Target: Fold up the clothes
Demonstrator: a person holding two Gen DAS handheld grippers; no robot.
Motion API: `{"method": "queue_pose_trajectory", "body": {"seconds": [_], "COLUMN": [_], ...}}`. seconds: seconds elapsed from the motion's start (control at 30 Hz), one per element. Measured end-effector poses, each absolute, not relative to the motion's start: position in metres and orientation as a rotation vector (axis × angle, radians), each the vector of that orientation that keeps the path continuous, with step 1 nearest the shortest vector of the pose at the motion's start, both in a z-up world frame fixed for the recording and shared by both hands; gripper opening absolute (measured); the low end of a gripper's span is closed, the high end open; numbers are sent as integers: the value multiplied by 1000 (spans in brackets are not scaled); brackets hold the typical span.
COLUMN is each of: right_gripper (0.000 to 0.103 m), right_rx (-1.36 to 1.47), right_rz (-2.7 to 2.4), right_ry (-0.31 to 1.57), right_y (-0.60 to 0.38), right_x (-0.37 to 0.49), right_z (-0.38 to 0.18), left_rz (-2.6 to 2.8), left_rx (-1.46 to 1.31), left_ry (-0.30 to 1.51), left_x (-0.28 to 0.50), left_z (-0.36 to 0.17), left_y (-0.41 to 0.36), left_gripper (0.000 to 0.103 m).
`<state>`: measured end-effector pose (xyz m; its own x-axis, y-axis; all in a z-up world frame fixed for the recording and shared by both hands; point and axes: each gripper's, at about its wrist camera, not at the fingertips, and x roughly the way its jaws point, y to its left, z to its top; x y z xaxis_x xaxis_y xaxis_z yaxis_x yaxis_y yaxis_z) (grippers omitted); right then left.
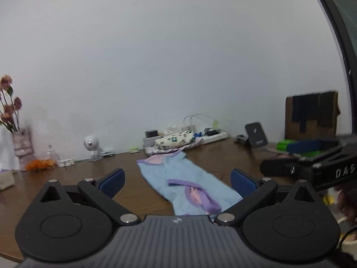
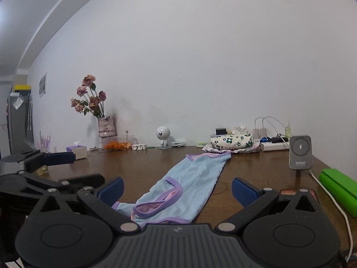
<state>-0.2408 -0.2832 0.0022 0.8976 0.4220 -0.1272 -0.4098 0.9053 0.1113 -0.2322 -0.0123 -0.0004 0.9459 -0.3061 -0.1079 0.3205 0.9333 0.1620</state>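
The left tongs (image 1: 177,179) stand wide apart with nothing between their blue pads (image 1: 112,182), raised above the near end of the light blue garment (image 1: 187,185); the right tongs (image 2: 177,189) are likewise spread wide and empty, blue pads (image 2: 243,191) on either side of the same garment (image 2: 189,185); each pair shows at the edge of the other's view, the right tongs' black body (image 1: 319,167) carrying the white letters "DAS", the rest cut off by the frame; the garment lies flat and lengthwise on the brown wooden tabletop (image 2: 138,167), trimmed in purple with a pink lining showing at the openings, its far end reaching toward a small pile of folded clothes (image 2: 232,144), the top one cream with dark green flowers; just right of the pile lies a white power strip (image 2: 274,146) with chargers and white cables plugged in; nearer, a grey charging stand (image 2: 300,153) bears a lightning-bolt mark and a line of writing too blurred to read; a bright green box (image 2: 339,187) lies at the right edge; along the wall stand a small white round-headed figure (image 2: 163,137), a clear container of orange pieces (image 2: 117,145), a tissue box (image 2: 78,150) and a vase of dried pink flowers (image 2: 107,127); a cardboard box patched with black tape (image 1: 311,114) stands at the far right in the left wrist view.
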Motion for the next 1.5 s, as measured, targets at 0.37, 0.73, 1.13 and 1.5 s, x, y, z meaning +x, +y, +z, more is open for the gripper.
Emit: {"method": "queue_pose_trajectory", "body": {"seconds": [0.37, 0.73, 1.13, 1.5], "right_gripper": [101, 87, 29, 5], "right_rx": [-73, -303, -242, -109], "right_rz": [539, 762, 840, 850], "right_ry": [202, 350, 510, 541], "right_y": [-272, -281, -252, -274], "right_x": [-233, -191, -161, -177], "right_z": [-18, -10, -17, -8], "left_rz": [-416, -668, -861, -903], "left_rx": [27, 327, 427, 419], "left_ry": [299, 403, 452, 394], "left_x": [-192, -162, -147, -168], "left_z": [-4, -14, -30, 10], "left_y": [18, 8, -2, 0], "left_gripper": [103, 102, 11, 6]}}
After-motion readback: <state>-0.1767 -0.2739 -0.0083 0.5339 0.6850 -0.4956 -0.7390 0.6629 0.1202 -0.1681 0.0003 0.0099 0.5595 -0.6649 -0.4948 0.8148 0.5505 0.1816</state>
